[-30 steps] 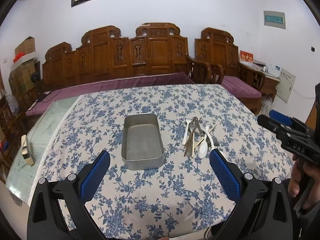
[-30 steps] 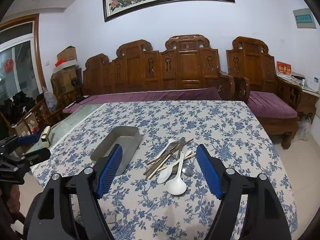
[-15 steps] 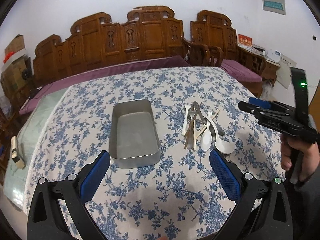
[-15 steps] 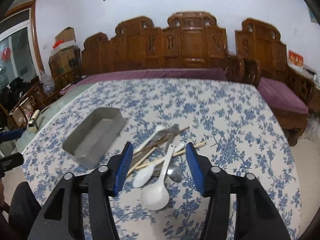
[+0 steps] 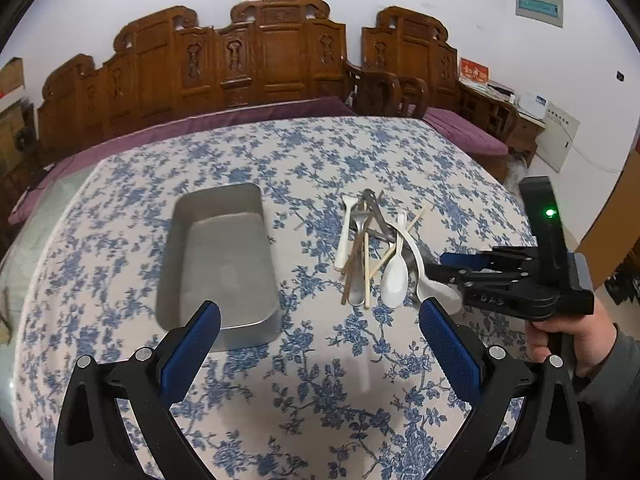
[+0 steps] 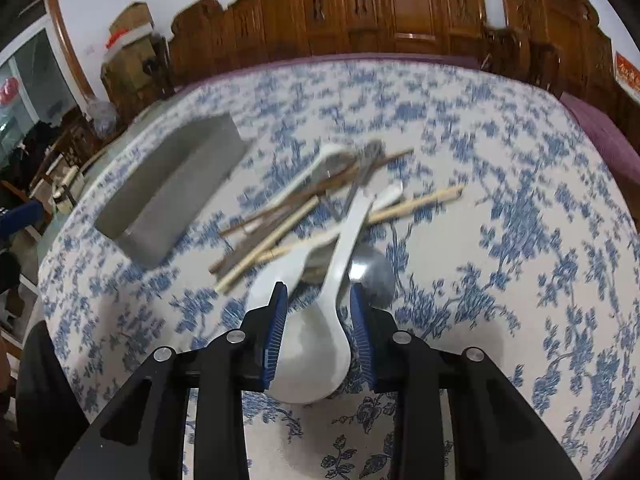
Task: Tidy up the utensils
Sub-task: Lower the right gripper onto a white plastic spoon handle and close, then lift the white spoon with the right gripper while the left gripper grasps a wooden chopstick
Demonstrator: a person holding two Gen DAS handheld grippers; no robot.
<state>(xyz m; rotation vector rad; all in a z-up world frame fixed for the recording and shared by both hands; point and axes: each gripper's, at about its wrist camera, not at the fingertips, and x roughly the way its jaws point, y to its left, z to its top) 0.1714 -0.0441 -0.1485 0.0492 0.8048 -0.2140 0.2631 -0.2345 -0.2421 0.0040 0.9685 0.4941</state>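
The right gripper (image 6: 318, 322) is low over the tablecloth (image 6: 500, 240), its jaws closing around the bowl of a white spoon (image 6: 312, 344) that lies between the pads; whether they press it yet I cannot tell. Just beyond, the spoon's handle crosses a heap of chopsticks (image 6: 280, 224), another white spoon and a metal spoon (image 6: 370, 276). The left gripper (image 5: 320, 344) hovers with jaws spread wide and empty. Ahead of it an empty metal tray (image 5: 218, 256) sits on the cloth, left of the heap. Carved wooden benches (image 5: 280, 52) line the wall behind.
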